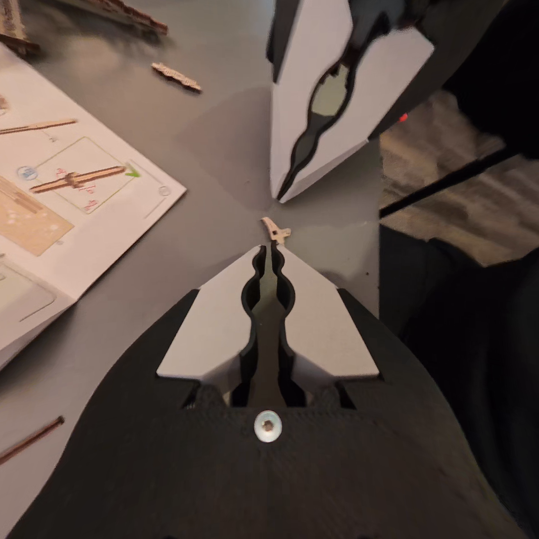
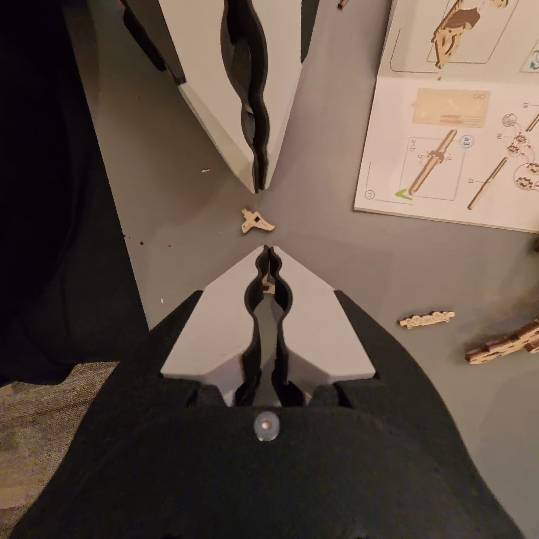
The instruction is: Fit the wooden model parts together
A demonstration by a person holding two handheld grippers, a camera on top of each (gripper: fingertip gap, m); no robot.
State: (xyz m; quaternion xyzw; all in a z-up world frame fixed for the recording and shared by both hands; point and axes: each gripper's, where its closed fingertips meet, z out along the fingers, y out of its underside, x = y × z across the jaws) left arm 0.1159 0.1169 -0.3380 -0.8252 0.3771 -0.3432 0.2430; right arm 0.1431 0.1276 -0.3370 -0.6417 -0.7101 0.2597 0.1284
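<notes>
Left wrist view: left hand-held gripper (image 1: 267, 247) nearly pressed together, nothing pinched, tips just short of small wooden part (image 1: 276, 230) lying on grey worktop (image 1: 227, 122). Right hand-held gripper (image 1: 280, 198) opposite, also closed.

Right wrist view: same part (image 2: 256, 224) between both tips, touching neither; instruction sheet (image 2: 455, 140) w/ diagrams at right.

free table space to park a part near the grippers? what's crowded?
Bare grey table lies between the small wooden piece and the instruction sheet, and on toward the flat ornate strip. Crowded: the gap between the left gripper and right gripper tips, where the small piece lies, and around the brown assembled part.
</notes>
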